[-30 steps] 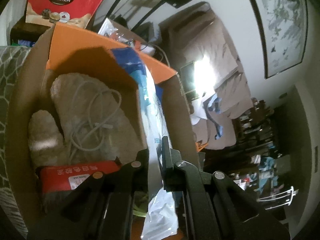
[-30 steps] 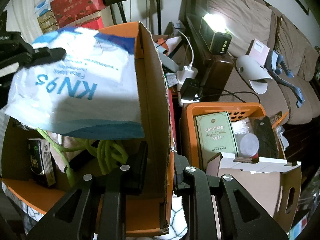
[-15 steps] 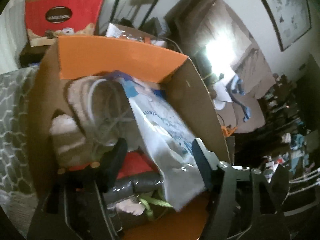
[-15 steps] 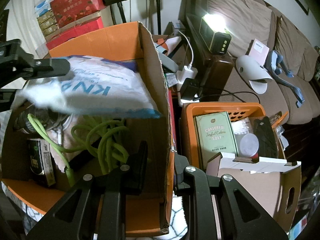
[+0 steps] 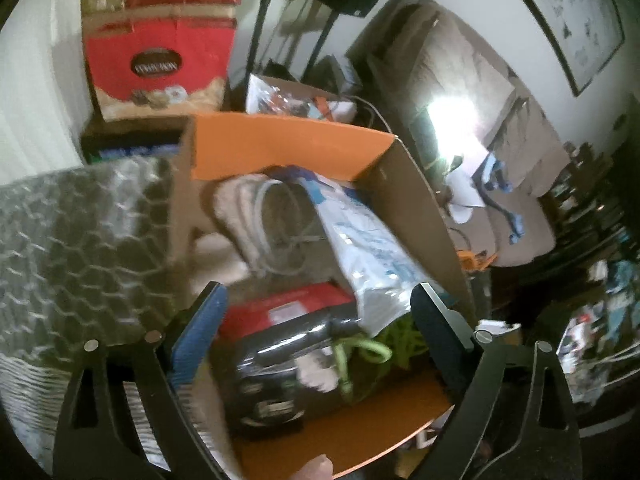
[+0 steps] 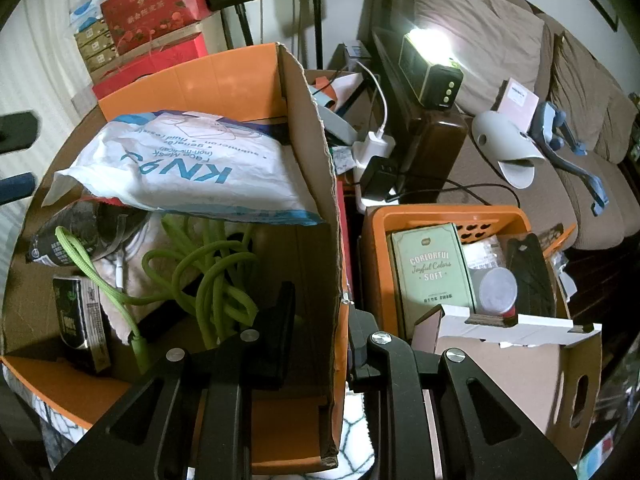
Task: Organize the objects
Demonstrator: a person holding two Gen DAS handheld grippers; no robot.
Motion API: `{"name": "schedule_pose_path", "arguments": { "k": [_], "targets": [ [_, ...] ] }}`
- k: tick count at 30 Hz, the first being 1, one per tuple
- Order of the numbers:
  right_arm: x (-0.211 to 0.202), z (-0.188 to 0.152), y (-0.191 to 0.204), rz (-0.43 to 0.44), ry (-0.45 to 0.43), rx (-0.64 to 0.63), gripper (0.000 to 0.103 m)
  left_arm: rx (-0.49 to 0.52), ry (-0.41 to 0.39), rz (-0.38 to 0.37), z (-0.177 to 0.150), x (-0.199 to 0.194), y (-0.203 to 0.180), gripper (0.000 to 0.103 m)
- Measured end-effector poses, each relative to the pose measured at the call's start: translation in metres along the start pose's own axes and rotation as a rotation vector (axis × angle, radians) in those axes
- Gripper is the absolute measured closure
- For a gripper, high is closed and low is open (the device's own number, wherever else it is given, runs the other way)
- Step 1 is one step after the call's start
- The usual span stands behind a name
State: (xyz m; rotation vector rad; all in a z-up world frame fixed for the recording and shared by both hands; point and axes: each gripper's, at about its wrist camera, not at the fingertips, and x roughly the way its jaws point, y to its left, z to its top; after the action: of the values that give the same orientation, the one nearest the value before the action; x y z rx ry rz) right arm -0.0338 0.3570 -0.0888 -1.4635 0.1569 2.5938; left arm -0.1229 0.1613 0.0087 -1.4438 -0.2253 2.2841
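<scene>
Left gripper jaws just opened wide, nothing clamped. White-and-blue KN95 mask packet lies inside orange-lined cardboard box, atop green coiled cable. Right gripper pinched on box's side wall.

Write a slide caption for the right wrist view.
Right tool clamps the box wall; KN95 bag lies on green cable.

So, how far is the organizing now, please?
Done: the KN95 mask bag lies inside the cardboard box, over the green cable. The left gripper has just opened and holds nothing. The right gripper clamps the box wall. Remaining items: cannot tell.
</scene>
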Motion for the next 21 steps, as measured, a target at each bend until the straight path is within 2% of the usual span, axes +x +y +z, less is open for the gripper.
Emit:
{"name": "schedule_pose_path", "arguments": {
  "k": [5, 13, 21],
  "targets": [
    [0.0, 0.0, 0.0, -0.001, 0.0, -0.002, 0.083, 0.056, -0.065, 0.1, -0.009, -0.024, 0.011, 0.007],
    [0.0, 0.002, 0.004, -0.021, -0.005, -0.017, 0.083, 0.079, -0.084, 0.147, -0.033, -0.046, 0.032, 0.002],
    [-0.004, 0.0, 0.008, -0.027, -0.025, -0.019, 0.074, 0.063, -0.099, 0.203, -0.057, -0.051, 0.05, 0.0]
  ]
}}
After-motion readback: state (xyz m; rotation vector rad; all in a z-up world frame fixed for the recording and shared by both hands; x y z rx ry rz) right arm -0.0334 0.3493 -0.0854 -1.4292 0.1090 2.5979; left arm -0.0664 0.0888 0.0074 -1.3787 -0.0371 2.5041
